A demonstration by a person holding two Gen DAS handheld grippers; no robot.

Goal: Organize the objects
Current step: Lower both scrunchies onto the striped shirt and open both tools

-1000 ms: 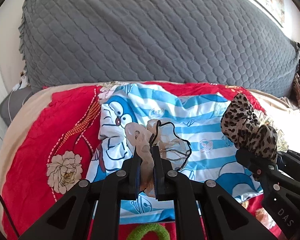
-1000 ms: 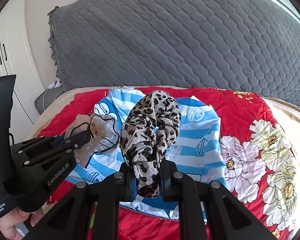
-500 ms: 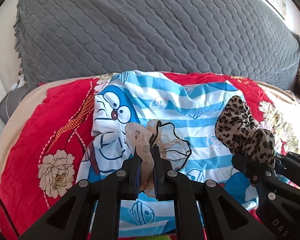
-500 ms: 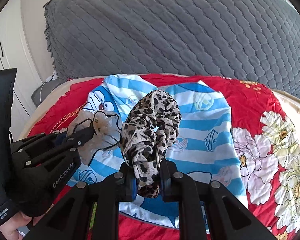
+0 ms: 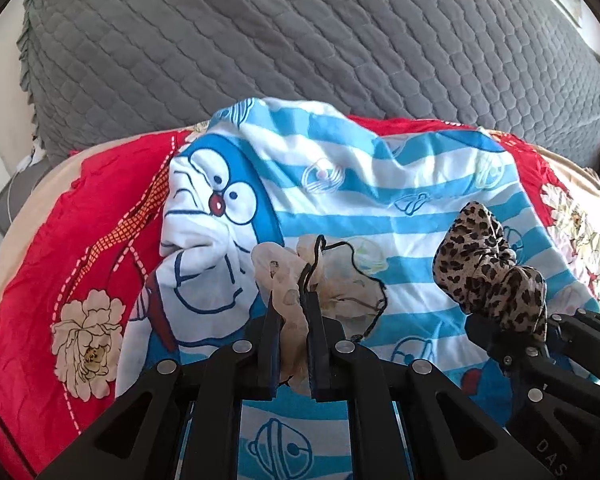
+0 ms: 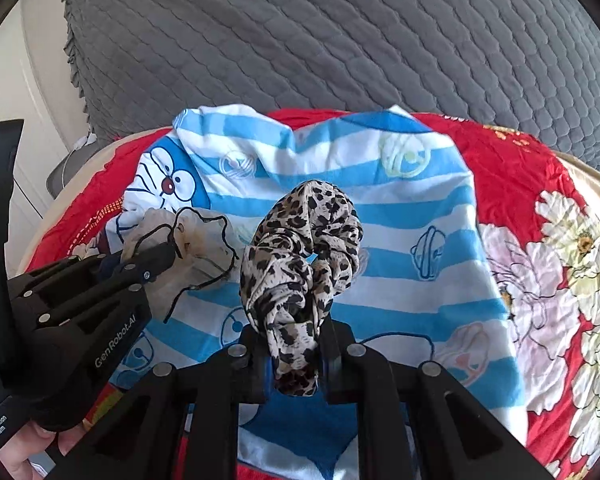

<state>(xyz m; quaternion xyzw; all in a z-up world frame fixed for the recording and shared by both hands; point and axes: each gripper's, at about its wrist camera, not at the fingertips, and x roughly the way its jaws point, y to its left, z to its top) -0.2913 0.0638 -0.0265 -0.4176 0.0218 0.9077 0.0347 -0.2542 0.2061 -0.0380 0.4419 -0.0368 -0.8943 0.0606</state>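
My left gripper [image 5: 292, 320] is shut on a sheer beige scrunchie with black edging [image 5: 340, 276], held over a blue-and-white striped Doraemon cloth [image 5: 380, 184]. My right gripper [image 6: 294, 334] is shut on a leopard-print scrunchie [image 6: 304, 240], held over the same cloth [image 6: 400, 208]. The right gripper and leopard scrunchie [image 5: 488, 264] show at the right of the left wrist view. The left gripper [image 6: 156, 258] with the beige scrunchie [image 6: 196, 236] shows at the left of the right wrist view. The two grippers are side by side, apart.
The cloth lies on a red floral bedspread [image 5: 60, 272] [image 6: 540, 208]. A large grey quilted pillow [image 5: 300, 40] [image 6: 340, 40] stands behind it. A white cupboard [image 6: 4, 80] is at the far left.
Both grippers have moved forward and lower over the striped cloth, still holding their scrunchies. The green ring at the bottom of the left wrist view has left the frame.
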